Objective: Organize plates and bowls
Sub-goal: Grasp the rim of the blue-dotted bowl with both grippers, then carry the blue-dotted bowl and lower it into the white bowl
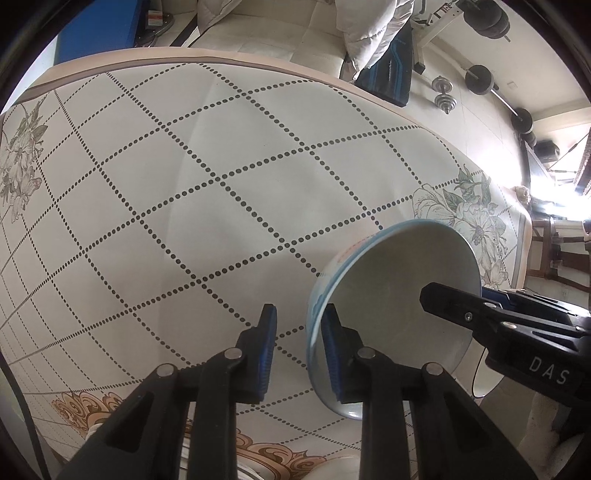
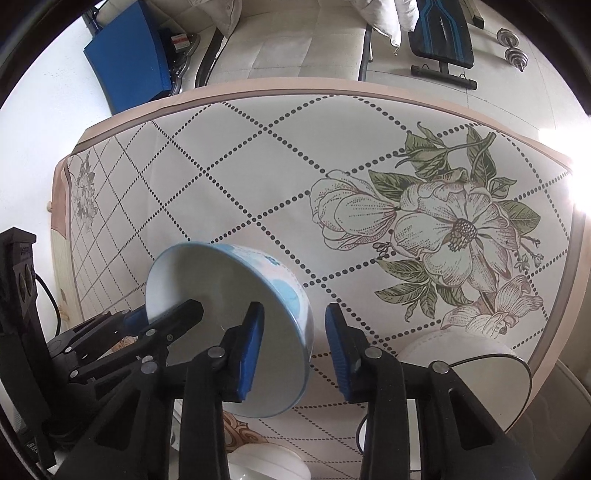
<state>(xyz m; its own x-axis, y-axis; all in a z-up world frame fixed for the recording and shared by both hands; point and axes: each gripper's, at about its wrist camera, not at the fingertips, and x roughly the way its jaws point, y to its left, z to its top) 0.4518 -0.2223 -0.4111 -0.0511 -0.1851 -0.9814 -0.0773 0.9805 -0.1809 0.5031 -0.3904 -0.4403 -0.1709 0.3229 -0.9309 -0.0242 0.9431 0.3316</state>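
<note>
A home living room: floral tablecloth (image 2: 332, 192) mid-frame, sofa (image 1: 280, 33) top centre, dumbbells (image 1: 443, 94) upper right.

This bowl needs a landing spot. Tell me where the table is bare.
Bare: the dotted lattice of the tablecloth from the far edge down to the tilted bowl, and the big flower print. Crowded: the near edge, where a white dish and a white domed piece sit by the left gripper and right gripper.

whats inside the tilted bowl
The bowl looks bare and pale inside, with no contents. One finger each of the left gripper and right gripper reaches in, covering small patches of wall.
</note>
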